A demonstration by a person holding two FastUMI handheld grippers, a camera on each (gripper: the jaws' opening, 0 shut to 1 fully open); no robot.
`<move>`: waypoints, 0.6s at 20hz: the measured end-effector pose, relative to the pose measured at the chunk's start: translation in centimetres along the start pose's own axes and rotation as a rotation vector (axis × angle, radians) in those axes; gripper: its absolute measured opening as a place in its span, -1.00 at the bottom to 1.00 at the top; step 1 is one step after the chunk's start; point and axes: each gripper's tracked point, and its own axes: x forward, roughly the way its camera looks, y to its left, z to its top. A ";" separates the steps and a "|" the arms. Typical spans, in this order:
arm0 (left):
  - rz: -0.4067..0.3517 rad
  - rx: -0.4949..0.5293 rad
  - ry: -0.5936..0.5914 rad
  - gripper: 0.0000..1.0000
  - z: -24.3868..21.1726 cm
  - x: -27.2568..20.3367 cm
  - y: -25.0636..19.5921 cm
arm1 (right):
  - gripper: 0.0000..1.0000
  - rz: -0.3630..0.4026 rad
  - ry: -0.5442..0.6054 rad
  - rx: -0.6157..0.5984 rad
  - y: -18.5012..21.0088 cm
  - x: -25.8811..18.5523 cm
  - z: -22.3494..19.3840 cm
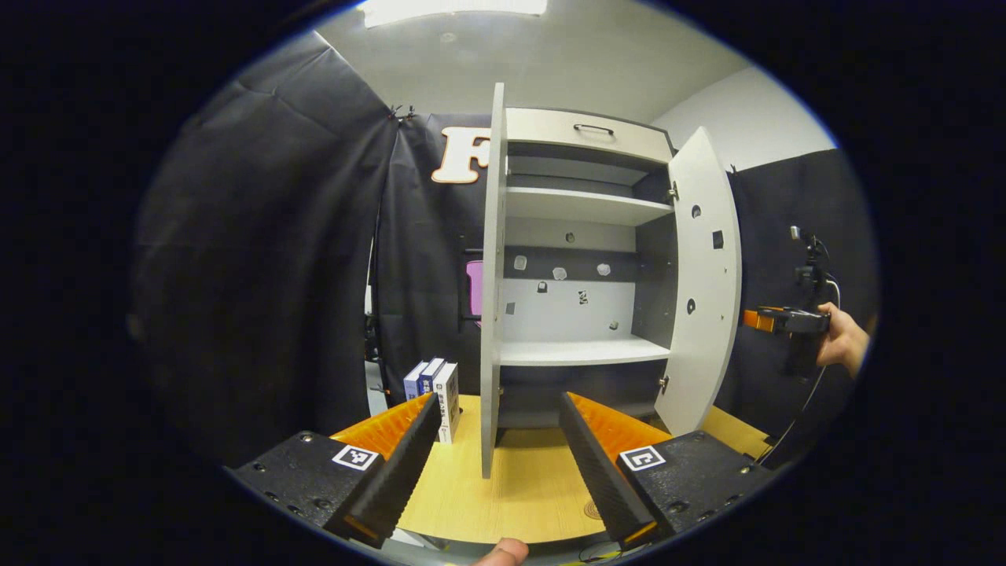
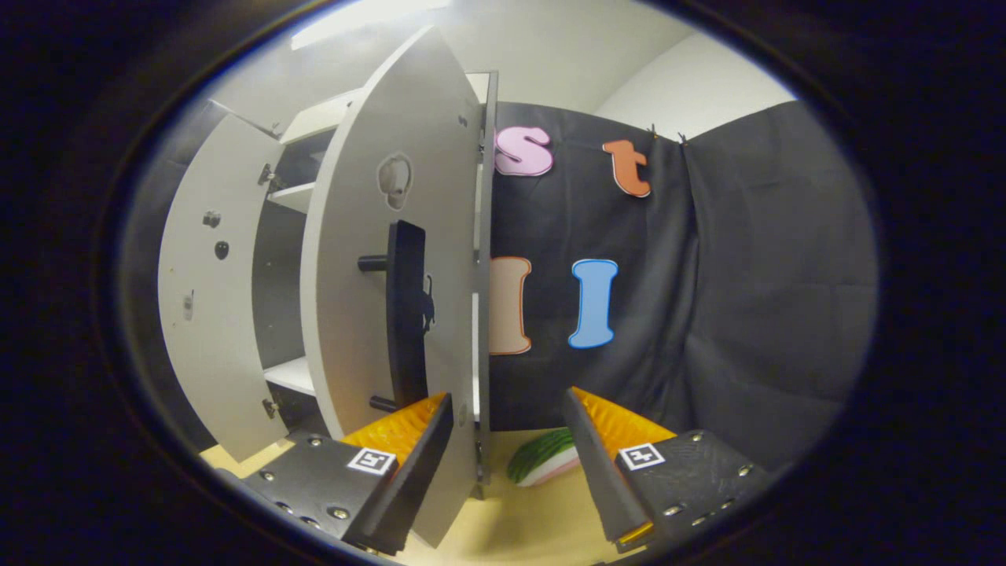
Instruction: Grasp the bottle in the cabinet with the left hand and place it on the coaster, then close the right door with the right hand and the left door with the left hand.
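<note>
In the left gripper view, going from left to right: a small row of upright books w/ blue and white spines [image 1: 434,393] stands on the light wooden bench [image 1: 503,495], just beside the left door. The left hand-held gripper [image 1: 503,440] is at the bottom, its two fingers wide apart w/ nothing between them; the thin edge of the left door stands in the gap, farther off. A fingertip [image 1: 503,553] of the person shows at the bottom edge. The tall white cabinet w/ grey inside [image 1: 581,236] has both doors open. Its white left door [image 1: 493,275] is seen edge-on, approx. straight toward the camera. The shelves [image 1: 581,351] in the cabinet carry no bottle that I can see; small marks are on the back wall. The white right door [image 1: 703,283] is swung out wide. Right of it, the other hand-held gripper [image 1: 766,320] is held by a hand [image 1: 842,342] behind the right door's outer side. I cannot tell from here where the bottle or the coaster is.

In the right gripper view, the left door [image 2: 208,299] is far left, then the right door [image 2: 369,259] w/ its black bar handle [image 2: 407,314]. The right hand-held gripper [image 2: 507,440] is open, the door's edge between its fingers, not pressed. On the bench [image 2: 519,527] lies a green-striped rounded object w/ a pale, pinkish underside [image 2: 542,465].
</note>
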 end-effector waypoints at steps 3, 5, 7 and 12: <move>-0.003 0.004 0.035 0.83 0.3 1.9 2.1 | 0.76 -0.022 -0.002 0.000 0.0 -0.1 0.0; -0.006 0.000 0.041 0.84 0.7 2.8 3.2 | 0.67 -0.023 -0.002 0.003 0.5 -0.1 0.0; -0.001 0.005 0.031 0.92 1.2 3.9 4.7 | 0.75 -0.016 -0.005 0.005 1.6 -0.1 0.0; 0.009 -0.004 0.023 0.92 1.5 6.3 7.1 | 0.75 0.027 -0.015 0.051 5.0 0.4 -0.4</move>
